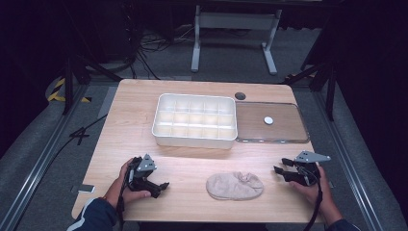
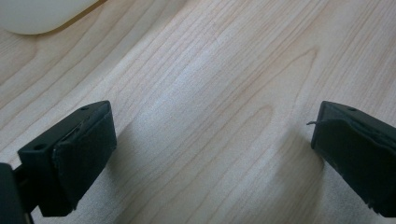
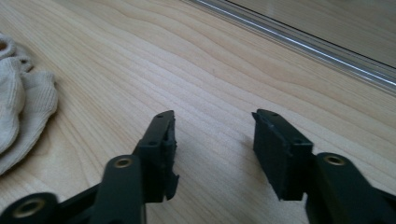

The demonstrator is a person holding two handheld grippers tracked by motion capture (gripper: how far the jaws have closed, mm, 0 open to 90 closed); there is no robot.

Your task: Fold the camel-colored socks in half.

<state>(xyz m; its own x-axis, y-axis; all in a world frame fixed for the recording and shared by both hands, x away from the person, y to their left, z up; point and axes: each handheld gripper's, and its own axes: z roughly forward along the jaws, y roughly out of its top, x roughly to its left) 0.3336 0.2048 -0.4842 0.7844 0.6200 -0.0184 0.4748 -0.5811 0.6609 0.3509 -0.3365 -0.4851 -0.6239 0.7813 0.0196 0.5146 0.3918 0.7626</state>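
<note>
Starting out, you have both claws resting low on the bench either side of the sock, so the step in hand looks like the approach to a first grasp. Left of the sock, your left claw is spread wide and holds nothing, with bare wood between its jaws. The sock lies flat near the front edge, well short of the tray behind it. Right of the sock, your right claw is also parted and empty, pointing toward the sock. Next, I judge, you close in on the sock and pinch a fold. There is free wood all round it; mind the front edge and, behind your right claw, the clear lid.
</note>
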